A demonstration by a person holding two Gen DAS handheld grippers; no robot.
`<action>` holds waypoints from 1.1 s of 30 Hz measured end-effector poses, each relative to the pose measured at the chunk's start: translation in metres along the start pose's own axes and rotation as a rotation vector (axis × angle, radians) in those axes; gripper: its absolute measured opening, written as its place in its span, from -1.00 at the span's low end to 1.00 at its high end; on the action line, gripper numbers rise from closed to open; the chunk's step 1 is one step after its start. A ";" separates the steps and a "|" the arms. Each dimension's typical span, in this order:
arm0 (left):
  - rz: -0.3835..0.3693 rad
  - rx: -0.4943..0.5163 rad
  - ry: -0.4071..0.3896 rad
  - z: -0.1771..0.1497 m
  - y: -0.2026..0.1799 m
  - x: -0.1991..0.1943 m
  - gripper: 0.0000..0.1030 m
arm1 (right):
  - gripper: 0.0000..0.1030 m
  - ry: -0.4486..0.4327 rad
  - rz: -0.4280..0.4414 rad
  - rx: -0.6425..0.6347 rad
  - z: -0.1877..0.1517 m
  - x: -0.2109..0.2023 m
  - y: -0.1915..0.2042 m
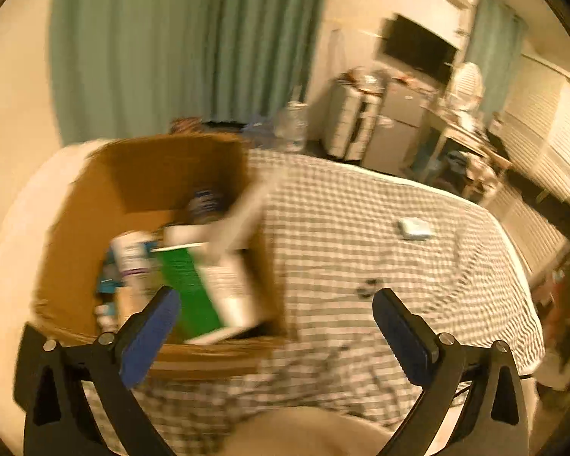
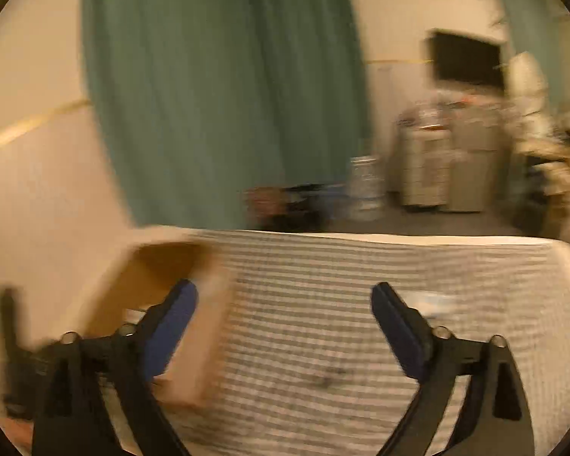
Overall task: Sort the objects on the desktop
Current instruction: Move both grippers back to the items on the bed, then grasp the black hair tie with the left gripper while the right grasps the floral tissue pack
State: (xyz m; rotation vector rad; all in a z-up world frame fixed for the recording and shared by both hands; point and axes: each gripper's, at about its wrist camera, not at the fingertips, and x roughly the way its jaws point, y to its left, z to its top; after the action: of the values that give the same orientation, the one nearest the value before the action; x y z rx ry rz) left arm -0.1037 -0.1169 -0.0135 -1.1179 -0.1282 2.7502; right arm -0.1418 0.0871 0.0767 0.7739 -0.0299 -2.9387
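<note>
Packet [image 1: 415, 228] lay ahead-right of spread, empty left gripper [image 1: 275, 323]; right gripper [image 2: 285, 323] spread, nearer.

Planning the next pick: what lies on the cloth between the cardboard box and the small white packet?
In the left wrist view, only bare checked tablecloth separates the brown cardboard box from the small white packet.

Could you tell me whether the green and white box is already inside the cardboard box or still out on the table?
Inside: the green and white box leans tilted within the cardboard box, among other items.
</note>
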 end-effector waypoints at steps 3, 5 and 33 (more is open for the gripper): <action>-0.006 0.065 0.046 -0.008 -0.056 0.021 1.00 | 0.99 -0.010 -0.069 -0.074 -0.029 -0.003 -0.032; 0.002 0.097 0.101 -0.014 -0.089 0.047 1.00 | 0.99 -0.008 -0.091 -0.062 -0.046 -0.001 -0.050; 0.012 0.048 0.264 -0.046 -0.123 0.244 -0.11 | 0.99 0.073 0.057 0.195 -0.110 0.128 -0.150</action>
State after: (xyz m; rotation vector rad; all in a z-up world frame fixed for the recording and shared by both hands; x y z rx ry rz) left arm -0.2284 0.0510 -0.1953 -1.4574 -0.0207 2.5702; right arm -0.2129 0.2238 -0.0891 0.8890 -0.3320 -2.8816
